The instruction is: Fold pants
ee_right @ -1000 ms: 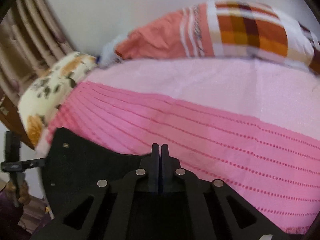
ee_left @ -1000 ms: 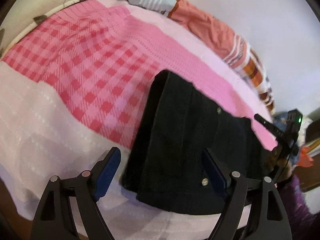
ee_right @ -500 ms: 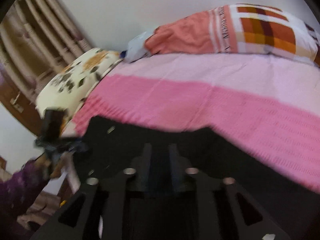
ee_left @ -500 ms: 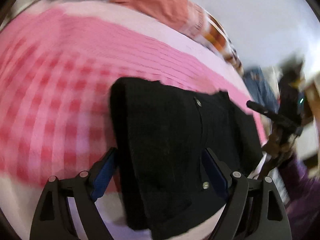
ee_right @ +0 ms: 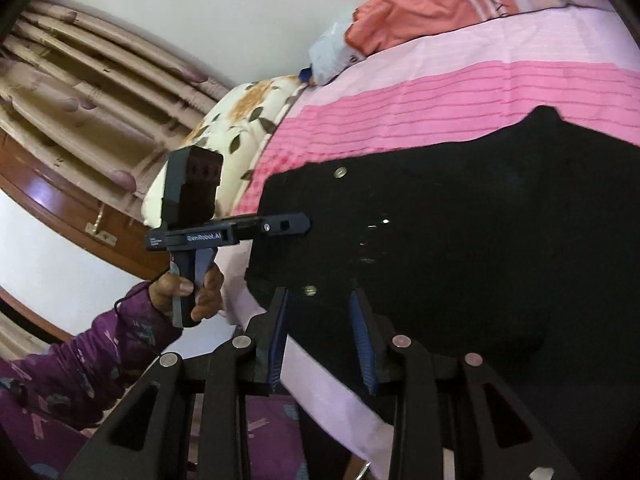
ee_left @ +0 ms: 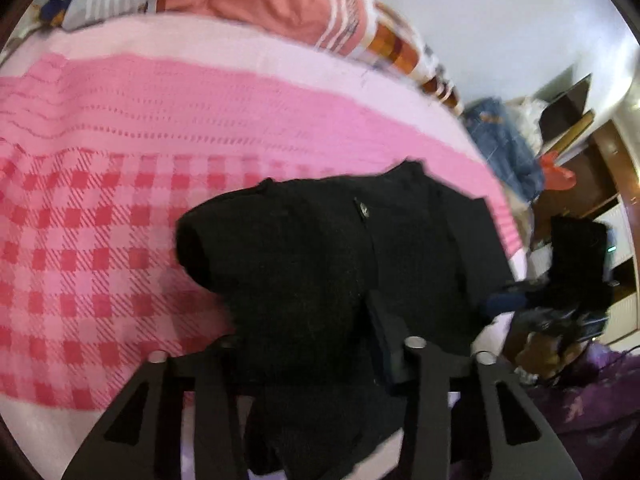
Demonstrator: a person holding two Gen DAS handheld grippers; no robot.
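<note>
Left wrist view shows the left gripper (ee_left: 304, 344) with black fabric bunched between its fingers; it seems clenched on the black pants (ee_left: 332, 256), though its left finger is buried in cloth and blurred. To the gripper's left and ahead spreads the pink checked and striped bedspread (ee_left: 100, 208). Far ahead lies a coral and orange patterned pillow (ee_left: 280, 4). To the right, past the pants' edge, the other handheld tool (ee_left: 576, 264) appears, blurred, beside a heap of blue denim clothing (ee_left: 508, 148).

Right wrist view has the left gripper (ee_right: 296, 224) off to the left, its tip against the pants' (ee_right: 460, 240) left edge, held by a hand (ee_right: 188, 292) in a purple sleeve. Behind it sits a cream floral pillow (ee_right: 240, 120). The right gripper (ee_right: 320, 332) is released, its blue ribbed pads (ee_right: 362, 344) parted, the near edge of the pants lying between them at the bed's edge.
</note>
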